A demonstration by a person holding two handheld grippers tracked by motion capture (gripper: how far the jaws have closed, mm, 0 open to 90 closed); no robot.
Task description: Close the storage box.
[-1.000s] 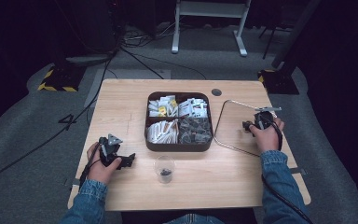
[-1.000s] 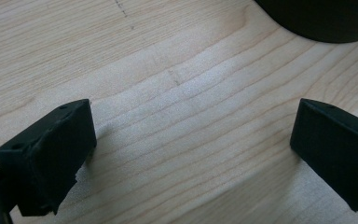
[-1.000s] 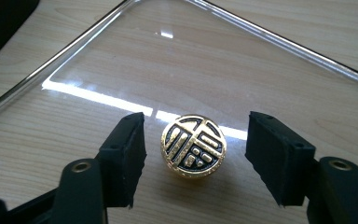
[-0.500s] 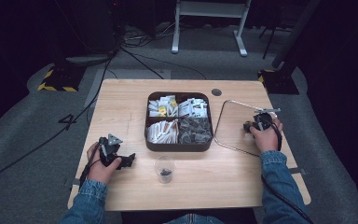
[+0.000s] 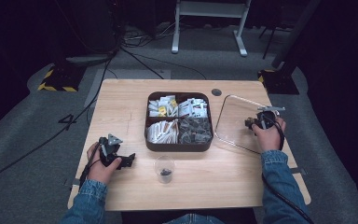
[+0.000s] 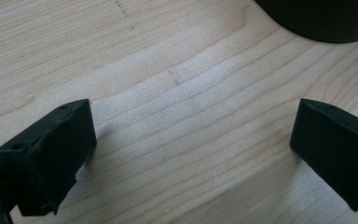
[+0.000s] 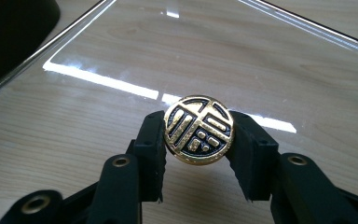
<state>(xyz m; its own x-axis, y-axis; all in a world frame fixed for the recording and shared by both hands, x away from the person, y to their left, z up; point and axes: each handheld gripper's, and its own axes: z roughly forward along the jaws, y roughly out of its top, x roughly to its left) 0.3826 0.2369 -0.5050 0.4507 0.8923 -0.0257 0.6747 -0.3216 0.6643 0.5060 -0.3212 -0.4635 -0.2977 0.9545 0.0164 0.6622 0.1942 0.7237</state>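
1. Since the earlier frames nothing on the table has shifted; both hands stay in the same places, and the right gripper (image 7: 199, 135) has closed its jaws on the round knob (image 7: 199, 129)
2. From the high view one sees the whole wooden table (image 5: 121, 107): a dark tray (image 5: 179, 120) with four compartments of packets in the middle, a small clear cup (image 5: 164, 168) just in front of it, and a clear lid (image 5: 235, 116) lying flat at the right, with the right gripper (image 5: 259, 122) above it
3. From the right gripper view one sees the detail which the high view does not give: the knob is pinched from both sides by the two black jaws, over the clear lid
4. The knob is a round disc, black with raised gold lines and a gold rim; the lines form a sign like a character, which I cannot read
5. The left gripper (image 5: 119, 157) rests at the left front of the table; in its own view the jaws stand wide apart over bare wood, holding nothing, and a dark rounded edge of the tray (image 6: 317, 18) is at the top
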